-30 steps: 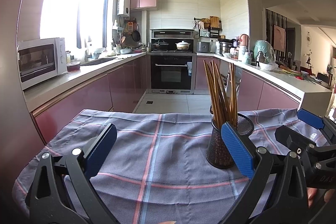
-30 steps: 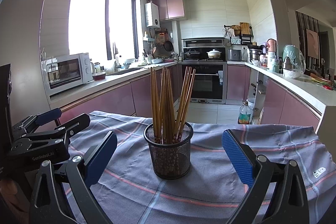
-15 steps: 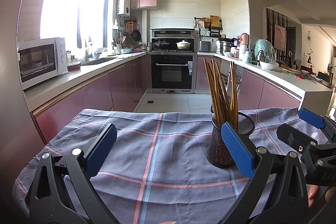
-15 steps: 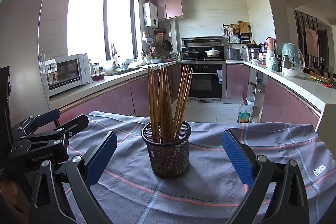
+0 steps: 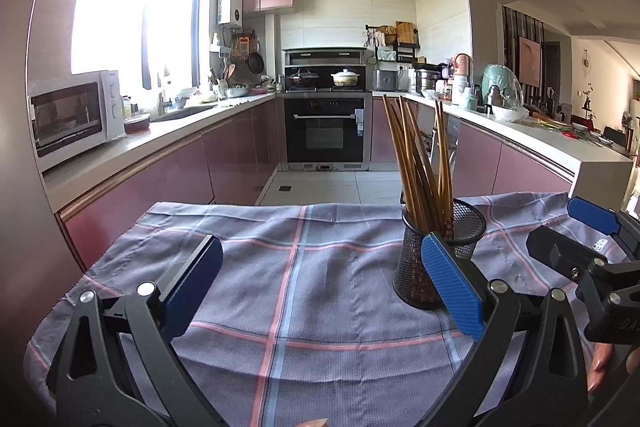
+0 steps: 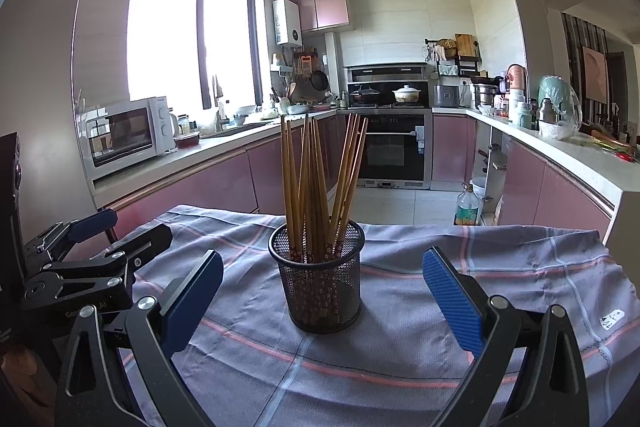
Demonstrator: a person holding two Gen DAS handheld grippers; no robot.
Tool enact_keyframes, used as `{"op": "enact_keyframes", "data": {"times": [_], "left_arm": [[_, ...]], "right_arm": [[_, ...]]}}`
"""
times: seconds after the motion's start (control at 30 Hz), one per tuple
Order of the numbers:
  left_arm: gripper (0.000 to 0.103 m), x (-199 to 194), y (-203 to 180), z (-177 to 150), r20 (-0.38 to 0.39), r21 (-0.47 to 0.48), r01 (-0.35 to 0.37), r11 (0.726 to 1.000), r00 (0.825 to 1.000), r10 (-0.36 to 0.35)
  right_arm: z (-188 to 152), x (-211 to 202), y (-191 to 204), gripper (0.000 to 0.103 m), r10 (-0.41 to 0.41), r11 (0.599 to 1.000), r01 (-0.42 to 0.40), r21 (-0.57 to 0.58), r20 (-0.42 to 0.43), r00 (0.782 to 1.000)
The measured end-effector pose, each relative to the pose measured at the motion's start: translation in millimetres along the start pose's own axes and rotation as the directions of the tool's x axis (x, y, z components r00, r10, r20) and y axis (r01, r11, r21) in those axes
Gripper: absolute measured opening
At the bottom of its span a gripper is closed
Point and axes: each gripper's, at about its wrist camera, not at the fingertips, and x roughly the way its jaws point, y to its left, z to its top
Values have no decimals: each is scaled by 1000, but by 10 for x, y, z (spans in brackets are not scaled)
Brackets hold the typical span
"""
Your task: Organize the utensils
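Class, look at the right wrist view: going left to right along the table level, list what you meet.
Left claw → right claw's left finger → mesh holder with chopsticks → right claw's right finger → bare checked cloth with its small white label.

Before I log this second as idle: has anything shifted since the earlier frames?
Only slightly. The right gripper has eased closer to the mesh holder of chopsticks, which looms a little larger between its open fingers. Nothing gripped or released. The left gripper stays open over the cloth; holder and chopsticks unmoved.
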Motion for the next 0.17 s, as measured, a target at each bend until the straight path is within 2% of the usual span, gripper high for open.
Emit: {"op": "enact_keyframes", "data": {"times": [0.1,0.17], "left_arm": [[98,162,91,-53,-81,-35,15,999,997,-17],[98,292,190,-93,-131,-49,3,999,991,-9]], "right_arm": [[-47,71,-79,96,-27,999,27,-18,-51,998],[-112,185,-225,96,-70,997,66,-37,-128,989]]}}
